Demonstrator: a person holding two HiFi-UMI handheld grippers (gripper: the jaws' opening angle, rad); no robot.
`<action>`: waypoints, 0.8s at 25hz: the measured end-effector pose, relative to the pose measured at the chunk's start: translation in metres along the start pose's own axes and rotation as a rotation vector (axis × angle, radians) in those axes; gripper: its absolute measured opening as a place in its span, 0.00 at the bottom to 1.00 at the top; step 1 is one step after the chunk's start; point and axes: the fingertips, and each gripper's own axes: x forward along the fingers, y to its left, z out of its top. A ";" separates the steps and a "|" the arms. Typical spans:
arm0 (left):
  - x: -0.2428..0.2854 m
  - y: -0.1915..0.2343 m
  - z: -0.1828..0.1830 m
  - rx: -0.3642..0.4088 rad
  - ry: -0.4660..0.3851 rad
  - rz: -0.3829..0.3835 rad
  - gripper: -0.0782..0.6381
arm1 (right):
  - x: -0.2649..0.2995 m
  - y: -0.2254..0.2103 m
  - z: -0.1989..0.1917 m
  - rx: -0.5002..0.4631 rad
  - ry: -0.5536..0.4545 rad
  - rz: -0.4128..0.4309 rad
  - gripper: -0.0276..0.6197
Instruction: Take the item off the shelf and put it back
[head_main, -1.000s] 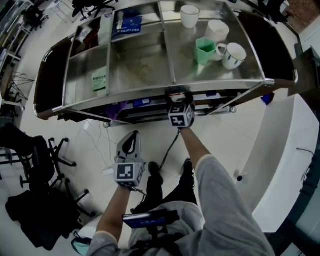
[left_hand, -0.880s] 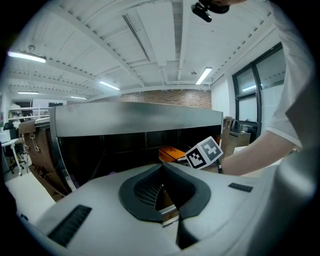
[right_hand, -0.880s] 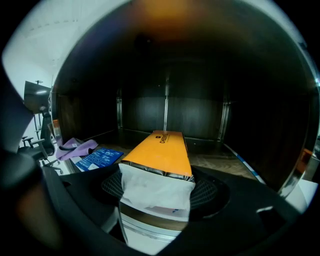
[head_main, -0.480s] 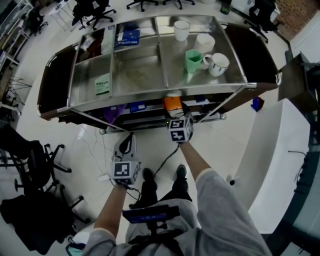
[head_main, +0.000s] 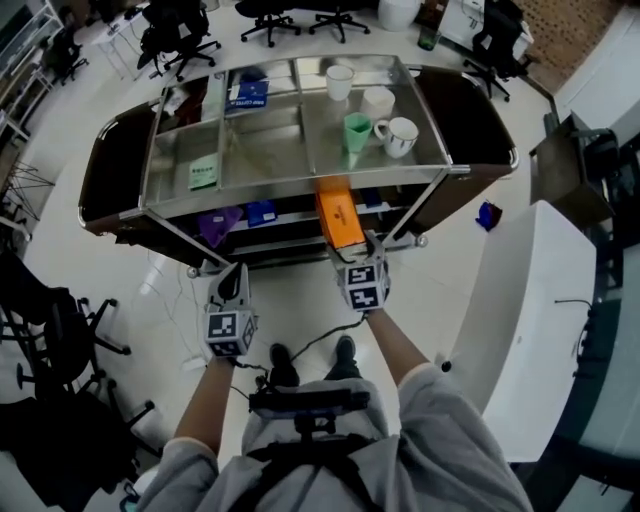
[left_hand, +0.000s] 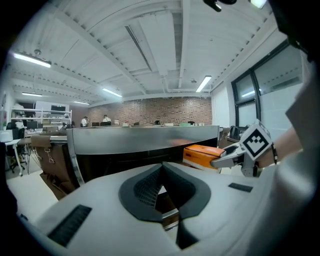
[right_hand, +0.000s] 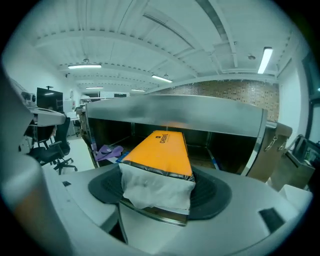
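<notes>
Where I'm looking: straight down, and the steel rack (head_main: 268, 150) fills 12 o'clock.
Right gripper: the right gripper (head_main: 352, 248) is clamped on the orange box (head_main: 338, 215), with a pad on each side of its white, crinkled near end.
Task item: the box points to 12 o'clock. Its near end is out in front of the rack and its far end is at the front rail (right_hand: 175, 117), below the top shelf. I can't tell whether it rests on the lower shelf.
Left gripper: the left gripper (head_main: 232, 283) is at 10 o'clock, low and off the rack, with its pads meeting at the tips.
In the way: that front rail runs right over the box's far end. On the lower shelf a blue packet (head_main: 262, 212) sits just left of the box, and a purple thing (head_main: 218, 222) lies farther left.
Around me: there are office chairs (head_main: 185, 30) at 11 o'clock beyond the rack and another chair (head_main: 60, 330) at 9. A white counter (head_main: 520, 330) is at 3 and a small blue thing (head_main: 486, 215) lies on the floor at 2. A cable (head_main: 310, 345) trails by my feet.
Top shelf, right bay: a white cup (head_main: 340, 80) stands at the far end, with a white bowl (head_main: 378, 101) near it. A green cup (head_main: 356, 132) and a white mug (head_main: 399, 137) stand side by side nearer me. All are upright, and I can't make out what's inside them.
Top shelf, middle bay: a blue pack (head_main: 250, 95) lies flat at the far end.
Top shelf, left bay: a green card (head_main: 203, 172) lies toward the near end.
</notes>
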 end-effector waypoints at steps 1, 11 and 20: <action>-0.002 0.002 0.001 -0.003 -0.004 0.003 0.12 | -0.010 -0.001 0.000 -0.003 -0.002 0.001 0.61; -0.025 0.015 0.014 -0.009 -0.035 0.034 0.12 | -0.097 -0.011 0.005 -0.044 -0.044 -0.020 0.61; -0.043 0.025 0.014 -0.028 -0.046 0.046 0.12 | -0.134 -0.004 -0.001 -0.018 -0.064 -0.022 0.61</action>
